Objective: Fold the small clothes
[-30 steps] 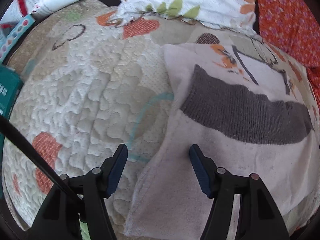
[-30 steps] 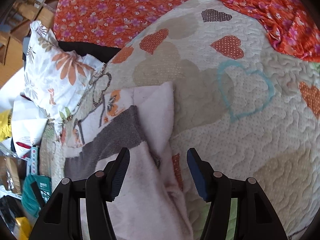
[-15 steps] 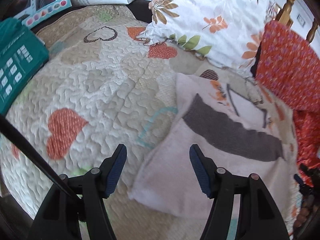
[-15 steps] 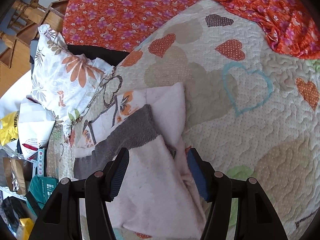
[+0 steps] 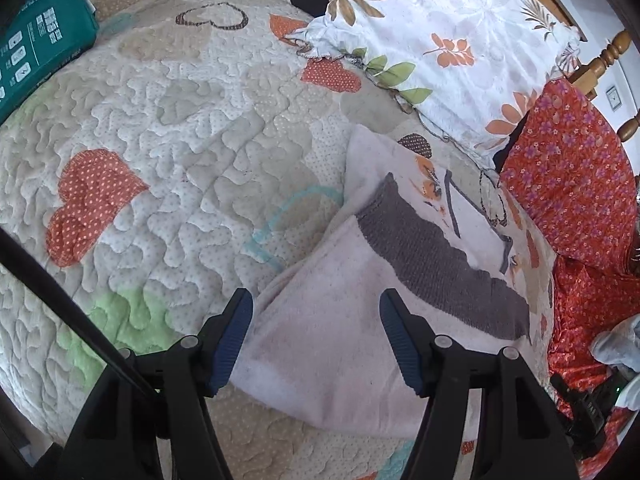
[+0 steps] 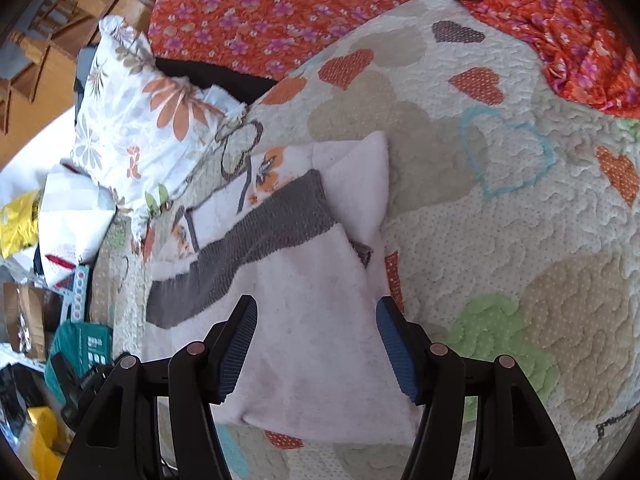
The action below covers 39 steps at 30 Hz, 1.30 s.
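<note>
Count on the bed
One pale pink folded garment (image 5: 332, 320), one floral pillow (image 5: 448, 40), one heart-patterned quilt (image 5: 180, 152), one teal box (image 5: 36, 52) upper left, two grippers: left gripper (image 5: 316, 336), right gripper (image 6: 316, 344).

Left gripper (image 5: 316, 338) and right gripper (image 6: 316, 342) both point steeply downward, jaws apart, holding nothing.

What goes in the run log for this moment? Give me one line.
stage: garment folded over on quilt | left gripper: open, empty | right gripper: open, empty | near: pillow
</note>
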Tool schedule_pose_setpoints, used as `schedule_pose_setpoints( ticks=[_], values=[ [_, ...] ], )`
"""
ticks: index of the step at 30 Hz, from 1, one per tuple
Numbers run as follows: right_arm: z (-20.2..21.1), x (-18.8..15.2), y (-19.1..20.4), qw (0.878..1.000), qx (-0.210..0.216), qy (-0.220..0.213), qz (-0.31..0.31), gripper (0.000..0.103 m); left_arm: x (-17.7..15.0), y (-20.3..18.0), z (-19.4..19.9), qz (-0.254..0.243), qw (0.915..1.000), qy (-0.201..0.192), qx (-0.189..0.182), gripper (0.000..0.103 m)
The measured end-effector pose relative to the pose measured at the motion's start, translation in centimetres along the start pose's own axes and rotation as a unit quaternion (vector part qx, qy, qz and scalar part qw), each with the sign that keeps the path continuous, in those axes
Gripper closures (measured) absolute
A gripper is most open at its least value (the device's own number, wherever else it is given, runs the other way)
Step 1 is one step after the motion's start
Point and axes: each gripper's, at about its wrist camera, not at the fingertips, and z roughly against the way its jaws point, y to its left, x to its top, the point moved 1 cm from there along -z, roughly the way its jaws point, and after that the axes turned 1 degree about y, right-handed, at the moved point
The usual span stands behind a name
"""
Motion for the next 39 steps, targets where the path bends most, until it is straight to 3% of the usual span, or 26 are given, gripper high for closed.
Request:
schedule_pose_setpoints(
  ticks=[8,17,26,35,39],
  values=[
    [-0.4,-0.1,-1.7,1.0,-0.009,0.015,0.011,0.035,0.6,0.0,-2.4,0.008,0.9996,0.024,0.008,0.038],
    [-2.0,0.4,-3.2,0.997,0.033,0.052,-0.036,0.035,0.5,0.6,-3.6,-0.004,0.9986,0.038,0.036,0.037],
    [-2.5,0.3,-2.6,0.997,0.041,0.057,-0.032,0.033,0.7,0.8,-3.2,-0.023,0.9983,0.016,0.052,0.036],
    [-2.3,0.3,-2.7,0.997,0.04,0.053,-0.033,0.033,0.7,2.4,-2.8,-0.008,0.9987,0.016,0.048,0.034],
    [-2.2,0.4,-3.1,0.997,0.039,0.052,-0.039,0.033,0.3,1.8,-3.0,-0.029,0.9979,0.019,0.055,0.031]
  ],
)
